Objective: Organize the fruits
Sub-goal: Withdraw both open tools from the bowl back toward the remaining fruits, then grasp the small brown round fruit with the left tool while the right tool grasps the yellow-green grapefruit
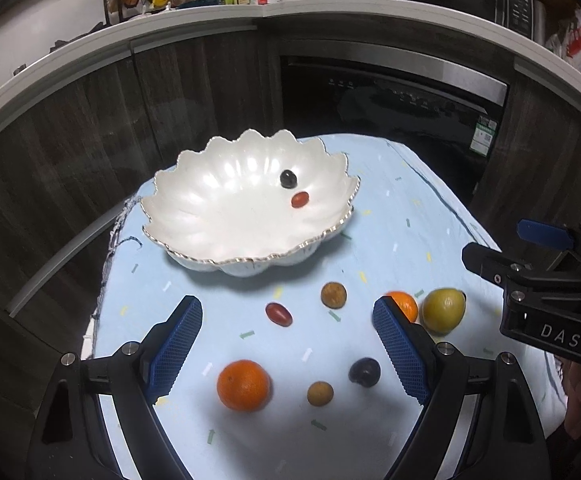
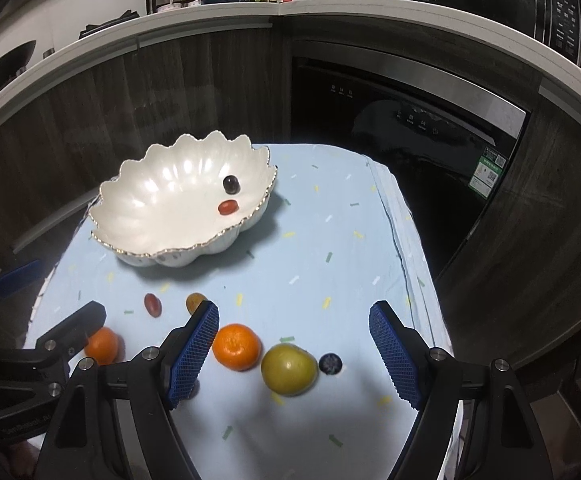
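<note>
On your bench (image 1: 430, 208), the white bowl (image 1: 218, 208) holds two fruits: one dark grape (image 1: 288, 179), one red tomato (image 1: 300, 199). Outside lie two oranges (image 1: 243, 385), one green fruit (image 2: 288, 369), two brown ones (image 1: 333, 295), one red tomato and two dark fruits (image 1: 364, 372). Your left tool (image 1: 286, 354) and right tool (image 2: 293, 354) gape wide, gripping nothing.
</note>
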`<state>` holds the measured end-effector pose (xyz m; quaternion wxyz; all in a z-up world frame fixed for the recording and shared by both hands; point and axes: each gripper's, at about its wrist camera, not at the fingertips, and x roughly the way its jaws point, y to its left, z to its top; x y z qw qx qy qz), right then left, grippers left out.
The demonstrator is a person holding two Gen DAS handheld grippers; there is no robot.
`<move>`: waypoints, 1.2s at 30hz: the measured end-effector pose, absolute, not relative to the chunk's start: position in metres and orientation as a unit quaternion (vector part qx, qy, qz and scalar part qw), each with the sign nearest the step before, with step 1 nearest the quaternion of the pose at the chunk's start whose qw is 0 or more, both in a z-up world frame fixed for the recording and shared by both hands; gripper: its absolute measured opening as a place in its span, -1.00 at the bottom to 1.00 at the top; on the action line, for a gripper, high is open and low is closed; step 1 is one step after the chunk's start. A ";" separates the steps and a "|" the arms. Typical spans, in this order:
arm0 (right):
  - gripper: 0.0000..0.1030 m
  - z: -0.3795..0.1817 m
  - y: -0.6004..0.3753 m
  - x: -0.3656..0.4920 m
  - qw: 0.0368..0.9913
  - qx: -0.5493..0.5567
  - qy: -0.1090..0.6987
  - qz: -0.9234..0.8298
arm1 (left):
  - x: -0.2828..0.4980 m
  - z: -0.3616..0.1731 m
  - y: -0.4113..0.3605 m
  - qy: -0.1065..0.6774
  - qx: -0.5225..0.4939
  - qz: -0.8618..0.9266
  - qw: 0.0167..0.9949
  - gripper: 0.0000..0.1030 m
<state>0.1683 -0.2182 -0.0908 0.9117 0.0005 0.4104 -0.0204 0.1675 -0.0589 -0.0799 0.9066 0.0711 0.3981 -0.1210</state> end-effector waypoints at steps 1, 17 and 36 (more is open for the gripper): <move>0.53 -0.093 -0.218 0.167 0.911 0.000 0.411 -0.021 | 0.166 -0.082 -0.059 0.399 0.072 -0.124 0.906 0.72; 0.53 -0.127 -0.210 0.151 0.911 -0.023 0.411 -0.019 | 0.146 -0.118 -0.064 0.402 0.092 -0.155 0.898 0.62; 0.53 -0.157 -0.208 0.148 0.907 -0.031 0.420 -0.016 | 0.141 -0.153 -0.069 0.422 0.109 -0.175 0.883 0.28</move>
